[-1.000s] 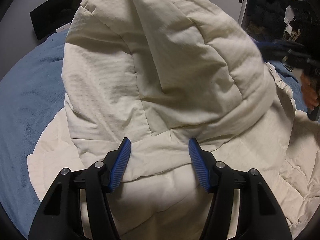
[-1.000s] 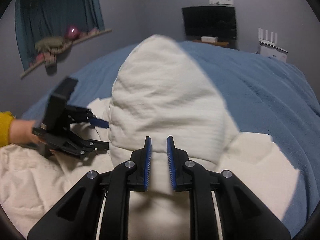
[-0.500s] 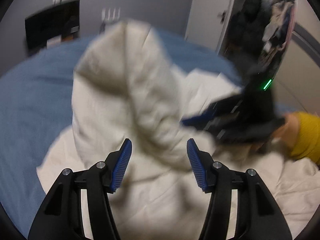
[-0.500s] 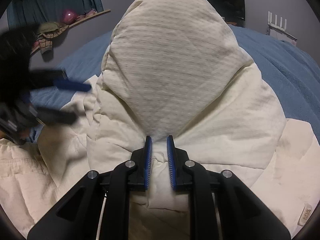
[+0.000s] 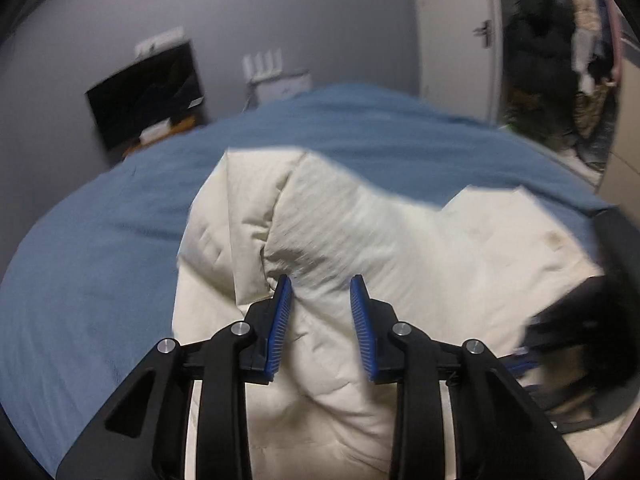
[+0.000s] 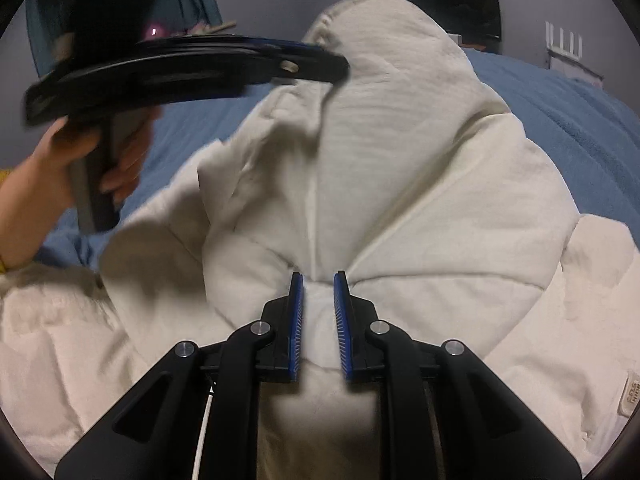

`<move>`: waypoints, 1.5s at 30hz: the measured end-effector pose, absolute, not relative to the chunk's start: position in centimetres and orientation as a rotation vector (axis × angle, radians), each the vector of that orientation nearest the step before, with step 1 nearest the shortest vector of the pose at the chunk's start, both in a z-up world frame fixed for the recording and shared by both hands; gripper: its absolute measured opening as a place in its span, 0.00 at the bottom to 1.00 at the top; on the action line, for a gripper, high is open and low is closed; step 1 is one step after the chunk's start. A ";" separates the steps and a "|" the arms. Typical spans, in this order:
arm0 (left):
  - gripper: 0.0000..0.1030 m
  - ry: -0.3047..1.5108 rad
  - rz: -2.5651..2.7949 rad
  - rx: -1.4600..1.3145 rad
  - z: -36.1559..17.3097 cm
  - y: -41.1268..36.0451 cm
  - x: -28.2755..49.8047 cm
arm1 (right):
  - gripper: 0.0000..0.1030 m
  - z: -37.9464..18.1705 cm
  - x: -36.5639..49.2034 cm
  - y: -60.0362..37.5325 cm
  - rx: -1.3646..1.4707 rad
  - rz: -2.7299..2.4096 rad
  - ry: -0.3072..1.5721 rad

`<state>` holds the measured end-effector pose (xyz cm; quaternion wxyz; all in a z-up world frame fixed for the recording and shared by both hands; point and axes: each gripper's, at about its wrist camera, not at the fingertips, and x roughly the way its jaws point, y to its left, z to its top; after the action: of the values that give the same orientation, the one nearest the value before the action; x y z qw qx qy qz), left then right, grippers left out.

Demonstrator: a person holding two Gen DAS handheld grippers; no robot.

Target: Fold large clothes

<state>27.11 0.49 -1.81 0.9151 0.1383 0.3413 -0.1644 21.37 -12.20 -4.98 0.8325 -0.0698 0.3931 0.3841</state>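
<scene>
The cream-white quilted padded garment (image 6: 400, 184) lies in a heap on the blue bed cover (image 5: 100, 248), with one bunched portion lifted into a tall peak in the right wrist view. A second ago the left claw (image 5: 322, 320) stood wide apart in front of that raised fold; now its blue pads have drawn closer and a ridge of the fabric sits between them, touching the left pad, though a gap shows at the other pad, so I judge it closing on the cloth rather than firmly clenched. The right claw (image 6: 319, 320) was pinched on a gather of the fabric then and is pinched on it now. With the left one taking hold higher up the same raised fold, as the right wrist view shows, the garment is probably about to be carried over as one panel, so the fold looks only begun. The lifted part points away from the cameras toward the dark television (image 5: 148, 96) on the grey wall (image 5: 300, 20), and its long axis seems to run from the claws up to that peak; blur and bunching hide the garment's true outline.
</scene>
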 end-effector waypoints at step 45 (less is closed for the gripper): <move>0.71 0.940 -0.468 0.208 -8.0 3.8 23.1 | 0.41 -3.0 21.0 -14.8 -0.139 0.574 0.806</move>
<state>23.06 3.85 -7.97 0.8602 0.0990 0.4478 -0.2228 21.05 -14.81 -2.96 0.8778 -0.0668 0.3863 0.2754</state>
